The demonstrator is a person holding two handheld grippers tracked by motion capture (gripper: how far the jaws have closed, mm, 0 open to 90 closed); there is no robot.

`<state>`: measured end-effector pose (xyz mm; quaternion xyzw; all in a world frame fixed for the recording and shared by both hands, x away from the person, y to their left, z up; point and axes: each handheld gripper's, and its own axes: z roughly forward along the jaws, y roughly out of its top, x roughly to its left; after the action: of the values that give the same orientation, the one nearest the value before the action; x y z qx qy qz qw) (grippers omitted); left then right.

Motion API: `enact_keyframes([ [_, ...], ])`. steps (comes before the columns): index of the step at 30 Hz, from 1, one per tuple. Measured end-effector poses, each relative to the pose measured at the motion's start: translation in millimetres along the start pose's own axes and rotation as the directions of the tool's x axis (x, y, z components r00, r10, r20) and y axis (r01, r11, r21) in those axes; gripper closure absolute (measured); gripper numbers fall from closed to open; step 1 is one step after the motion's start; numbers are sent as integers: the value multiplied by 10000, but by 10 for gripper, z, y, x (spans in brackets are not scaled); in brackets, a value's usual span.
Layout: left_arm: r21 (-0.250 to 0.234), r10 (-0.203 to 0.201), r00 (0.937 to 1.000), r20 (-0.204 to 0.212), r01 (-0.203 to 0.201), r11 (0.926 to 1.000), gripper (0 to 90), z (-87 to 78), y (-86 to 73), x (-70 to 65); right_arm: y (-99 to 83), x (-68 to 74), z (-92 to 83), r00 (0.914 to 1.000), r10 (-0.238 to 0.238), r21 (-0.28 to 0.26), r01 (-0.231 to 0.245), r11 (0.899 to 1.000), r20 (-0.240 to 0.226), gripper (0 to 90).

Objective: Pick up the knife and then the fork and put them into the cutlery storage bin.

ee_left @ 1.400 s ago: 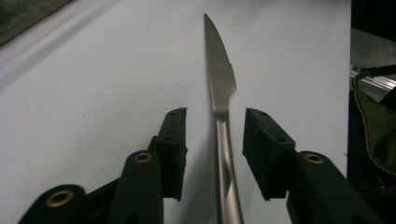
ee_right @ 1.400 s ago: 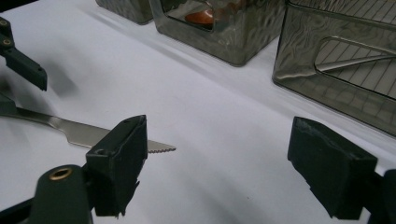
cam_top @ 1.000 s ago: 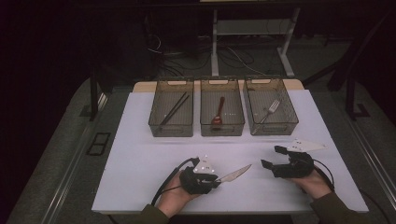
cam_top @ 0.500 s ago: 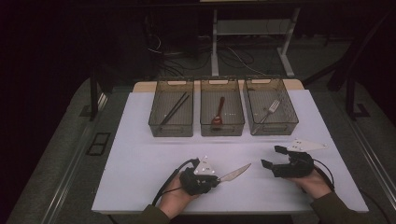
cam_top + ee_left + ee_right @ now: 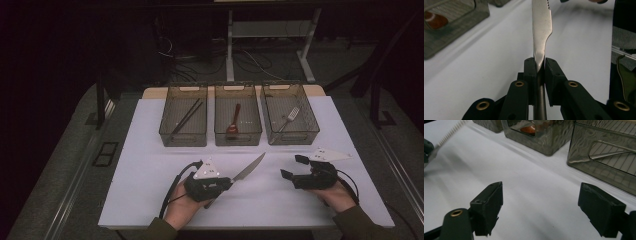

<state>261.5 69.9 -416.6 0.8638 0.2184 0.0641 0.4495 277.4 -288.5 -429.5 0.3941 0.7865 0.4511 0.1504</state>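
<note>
Left gripper (image 5: 539,65) clamped on the table knife (image 5: 247,169) at the neck between handle and blade, blade running forward-right toward the three bins. Right gripper (image 5: 540,211) spread wide, empty, well apart to the right. Nearest ahead, probably the spoon bin (image 5: 238,137); fork bin (image 5: 300,134) beyond to the right.

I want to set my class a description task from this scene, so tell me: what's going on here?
A person works at a white table with a gripper in each hand. The left gripper is shut on a table knife, gripping its handle, blade pointing toward three bins. The bins hold chopsticks, a spoon and a fork. The right gripper is open, holding nothing, above the table.
</note>
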Motion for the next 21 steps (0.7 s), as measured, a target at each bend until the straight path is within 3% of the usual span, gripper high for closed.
enact_keyframes([
  [3, -433, -20, 10000, -32, 19, 9991, 794, -44, 36, -11, 9, 7, -7, 10000, 9, -41, -9, 10000, -15, 191],
  [4, -408, 162, 9999, -21, -163, 9990, 794, -84, 59, 4, 13, 10, -11, 10000, 35, -65, -35, 10000, -18, 191],
  [10, -1023, 30, 9999, -100, -40, 9947, 795, -175, 116, 25, 69, 61, -35, 9997, -135, -254, 130, 9996, -204, 190],
  [15, -1204, -46, 9995, -308, 8, 9927, 796, -187, 149, 60, 194, 150, -44, 9969, -229, -484, 192, 9986, -757, 189],
  [21, -1406, -288, 9970, -714, 185, 9899, 796, -178, 204, 111, 398, 284, 10, 9870, -28, -784, -100, 9969, -1609, 218],
])
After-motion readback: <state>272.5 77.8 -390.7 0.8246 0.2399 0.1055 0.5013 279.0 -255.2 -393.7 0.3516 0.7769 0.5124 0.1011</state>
